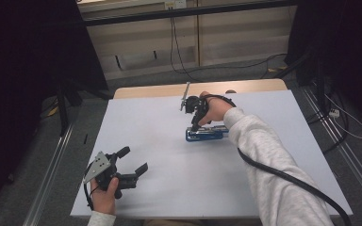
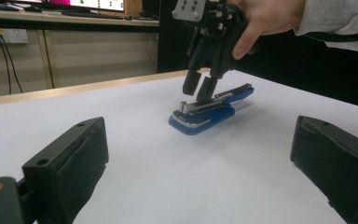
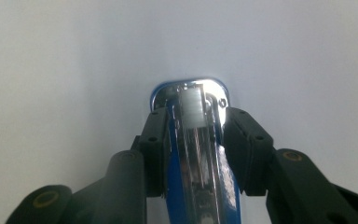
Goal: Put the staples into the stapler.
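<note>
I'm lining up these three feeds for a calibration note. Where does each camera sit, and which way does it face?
High view: above the person's side, looking forward and down on the white table; both forearms, left tongs and right tongs show.
Left gripper view: rides the left tongs, low over the table, facing the blue stapler and right tongs.
Right gripper view: rides the right tongs, pointing down on the stapler between its jaws.
Shared: the stapler appears in all three.

Between the black jaws of the right gripper (image 3: 191,154) sits a blue stapler (image 3: 193,140) with shiny silver metal, on a white table (image 3: 51,70).
</note>
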A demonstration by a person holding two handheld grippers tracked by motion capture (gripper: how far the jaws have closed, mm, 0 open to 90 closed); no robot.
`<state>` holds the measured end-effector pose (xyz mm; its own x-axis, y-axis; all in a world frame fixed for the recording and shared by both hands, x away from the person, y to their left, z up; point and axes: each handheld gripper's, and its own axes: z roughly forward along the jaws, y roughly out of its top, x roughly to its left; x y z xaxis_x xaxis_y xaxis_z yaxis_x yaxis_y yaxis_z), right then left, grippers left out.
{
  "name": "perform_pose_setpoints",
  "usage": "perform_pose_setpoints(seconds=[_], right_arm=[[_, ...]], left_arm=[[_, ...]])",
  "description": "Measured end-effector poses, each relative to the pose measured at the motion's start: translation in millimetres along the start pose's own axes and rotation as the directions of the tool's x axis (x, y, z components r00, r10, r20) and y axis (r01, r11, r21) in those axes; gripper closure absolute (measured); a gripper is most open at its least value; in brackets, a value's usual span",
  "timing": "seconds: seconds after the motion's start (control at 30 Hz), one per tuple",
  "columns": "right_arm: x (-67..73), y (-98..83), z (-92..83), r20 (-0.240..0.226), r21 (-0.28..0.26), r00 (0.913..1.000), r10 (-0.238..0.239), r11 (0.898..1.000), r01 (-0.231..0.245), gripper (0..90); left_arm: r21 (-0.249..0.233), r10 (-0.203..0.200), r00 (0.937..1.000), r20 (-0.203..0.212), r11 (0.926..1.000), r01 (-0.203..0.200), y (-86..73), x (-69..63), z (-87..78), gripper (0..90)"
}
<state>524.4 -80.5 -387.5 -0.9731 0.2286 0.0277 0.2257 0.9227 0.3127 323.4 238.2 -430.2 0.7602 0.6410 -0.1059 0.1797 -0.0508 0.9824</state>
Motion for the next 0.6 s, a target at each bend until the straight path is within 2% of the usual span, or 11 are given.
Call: perform_pose_setpoints(seconds=[0.03,0.07,0.3,0.37,0.47,0.6], right_arm=[[-0.2,-2.6,-2.4,0.006,-0.003,1.0,-0.002,1.0,0.002,59.6],[-0.7,-7.0,-5.6,0.008,-0.029,0.9996,0.028,0.999,-0.028,54.7],[0.4,-23.4,-14.3,0.027,-0.07,0.9968,0.075,0.995,-0.073,47.2],[0.7,-28.8,-16.5,0.039,-0.078,0.9959,0.082,0.994,-0.079,40.0],[1.3,-37.1,-19.9,0.043,-0.097,0.992,0.118,0.989,-0.114,37.1],[3.2,-46.2,-23.6,0.055,-0.116,0.9878,0.146,0.984,-0.139,32.2]], left_arm=[[0.006,-0.005,1.0,0.001,1.0,0.005,-0.1,-0.4,0.5,4.1],[0.005,-0.013,0.9999,0.004,0.9999,0.013,-0.3,-0.7,1.2,4.1],[0.019,-0.022,0.9996,0.02,0.9996,0.021,3.2,-1.1,7.6,3.8],[0.025,-0.025,0.9995,0.021,0.9994,0.025,5.1,-1.6,10.4,3.7],[0.032,-0.037,0.999,0.025,0.9989,0.036,7.1,-2.4,14.3,3.7],[0.068,-0.047,0.9983,0.035,0.9967,0.045,10.1,-3.3,21.3,3.7]])
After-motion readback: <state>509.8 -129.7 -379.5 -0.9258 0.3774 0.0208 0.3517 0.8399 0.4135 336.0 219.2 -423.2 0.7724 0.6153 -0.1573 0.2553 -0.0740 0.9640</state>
